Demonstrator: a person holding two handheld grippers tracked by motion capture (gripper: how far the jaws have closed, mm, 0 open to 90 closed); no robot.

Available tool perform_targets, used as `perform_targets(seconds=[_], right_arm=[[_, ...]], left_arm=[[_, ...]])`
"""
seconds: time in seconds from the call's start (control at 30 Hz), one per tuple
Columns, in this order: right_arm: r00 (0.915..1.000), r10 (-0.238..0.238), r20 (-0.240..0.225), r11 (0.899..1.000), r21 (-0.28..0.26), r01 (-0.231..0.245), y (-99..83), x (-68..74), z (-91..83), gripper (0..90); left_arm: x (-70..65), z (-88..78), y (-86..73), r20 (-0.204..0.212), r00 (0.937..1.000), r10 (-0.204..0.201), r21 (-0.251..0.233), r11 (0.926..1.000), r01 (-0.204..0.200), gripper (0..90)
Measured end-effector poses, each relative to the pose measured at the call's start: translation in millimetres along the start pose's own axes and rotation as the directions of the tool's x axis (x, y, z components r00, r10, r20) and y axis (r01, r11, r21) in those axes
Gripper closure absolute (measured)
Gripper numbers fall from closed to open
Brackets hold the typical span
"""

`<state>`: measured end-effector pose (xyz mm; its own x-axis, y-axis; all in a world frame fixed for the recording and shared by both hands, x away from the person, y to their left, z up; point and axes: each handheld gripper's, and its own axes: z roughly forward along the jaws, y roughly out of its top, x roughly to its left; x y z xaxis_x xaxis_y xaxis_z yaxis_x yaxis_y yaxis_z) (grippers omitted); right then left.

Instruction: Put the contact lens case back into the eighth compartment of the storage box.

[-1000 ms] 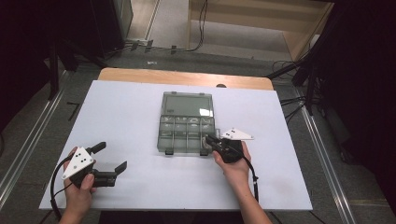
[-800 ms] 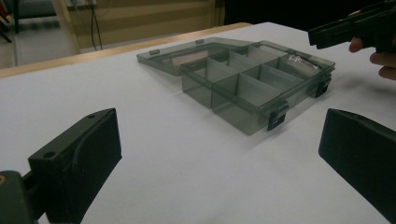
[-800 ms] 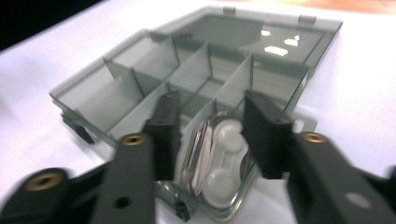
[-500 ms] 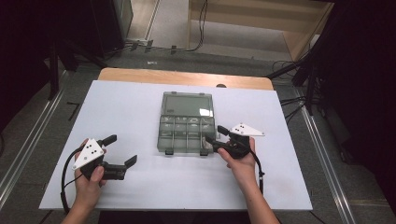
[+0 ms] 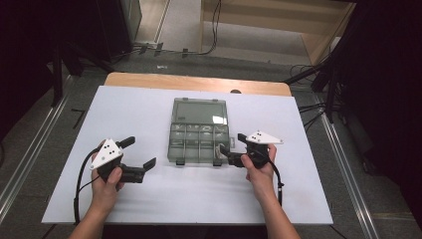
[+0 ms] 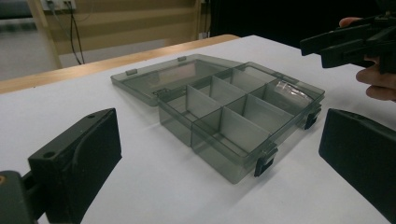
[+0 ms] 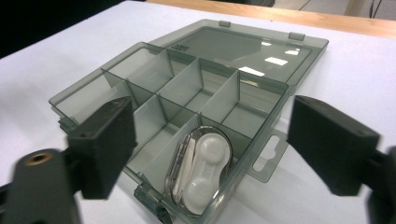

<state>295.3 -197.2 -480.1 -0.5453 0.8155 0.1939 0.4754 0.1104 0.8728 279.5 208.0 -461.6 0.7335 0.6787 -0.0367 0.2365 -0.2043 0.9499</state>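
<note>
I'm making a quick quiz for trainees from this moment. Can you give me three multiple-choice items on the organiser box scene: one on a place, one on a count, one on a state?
1. Where in the compartment box does the white lens case lie?
A. In the near row's end compartment by the right gripper
B. On the open lid
C. On the table beside the box

2. How many compartments does the box have?
A. Four
B. Eight
C. Twelve

3. How is the lid?
A. Shut and latched
B. Taken off and set aside
C. Swung open, lying flat behind the box

Answers: 1 A, the right gripper view shows the case lying in that end cell; 2 B, the dividers form two rows of four; 3 C, the lid lies flat, joined along the box's far edge.
</note>
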Motion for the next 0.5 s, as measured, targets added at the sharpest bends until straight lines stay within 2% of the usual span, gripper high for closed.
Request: perform_targets(seconds=[0.13, 0.2, 0.3, 0.5], right_arm=[[0.9999, 0.001, -0.014, 1.0, -0.014, -0.001, 1.4, -1.5, -2.1, 8.9], [0.9997, -0.008, -0.022, 1.0, -0.015, 0.007, 2.0, -2.1, -2.3, 0.0], [0.999, 0.003, -0.045, 1.0, -0.019, -0.003, 2.2, -3.4, -3.5, 0.0], [0.9991, 0.006, -0.042, 1.0, -0.026, -0.007, 2.2, -4.5, -3.8, 0.0]], left_arm=[[0.7, 4.4, 3.0, 0.011, 0.9999, -0.009, -0.01, 0.9999, 0.009, 0.0], [1.3, 6.6, 3.9, 0.017, 0.9998, -0.011, -0.013, 0.9999, 0.011, 0.0], [1.3, 9.6, 4.5, 0.021, 0.9997, -0.014, -0.008, 0.9999, 0.014, 0.0], [1.2, 13.6, 5.2, 0.031, 0.9995, -0.01, -0.004, 0.9999, 0.011, 0.0]])
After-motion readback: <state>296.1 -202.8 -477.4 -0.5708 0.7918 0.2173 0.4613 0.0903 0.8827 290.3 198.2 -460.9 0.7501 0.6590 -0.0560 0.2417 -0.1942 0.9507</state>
